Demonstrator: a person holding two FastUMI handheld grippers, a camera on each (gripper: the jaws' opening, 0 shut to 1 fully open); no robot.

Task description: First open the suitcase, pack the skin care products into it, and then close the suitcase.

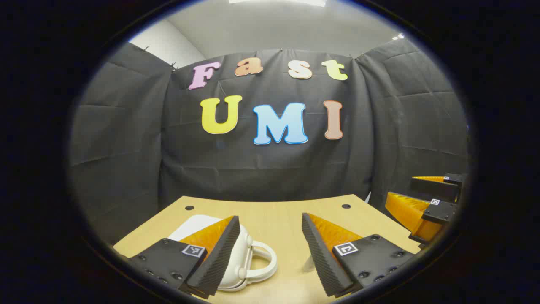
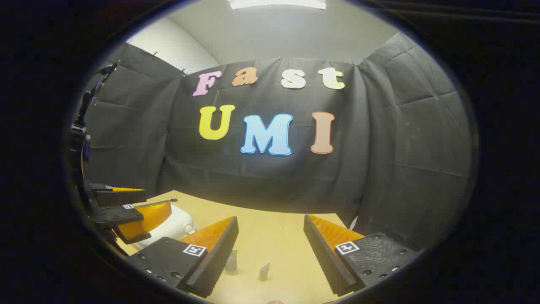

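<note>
A small white suitcase (image 1: 236,264) lies closed on the wooden table (image 1: 274,219), its handle (image 1: 263,261) pointing right; my left gripper's left finger (image 1: 219,253) overlaps it. My left gripper (image 1: 270,253) stands open above the table with nothing between its fingers. The right gripper (image 1: 422,207) shows at the right edge of the left gripper view. In the right gripper view my right gripper (image 2: 270,257) is open, and two small grey tubes (image 2: 231,261) (image 2: 264,272) stand on the table between its fingers. The suitcase (image 2: 168,226) shows at left there, behind the left gripper (image 2: 126,211).
The black cloth wall runs close behind the table's far edge (image 1: 270,198). Two dark holes (image 1: 189,207) (image 1: 346,206) mark the tabletop near the back. The table's right edge (image 1: 379,215) falls away beside the right gripper.
</note>
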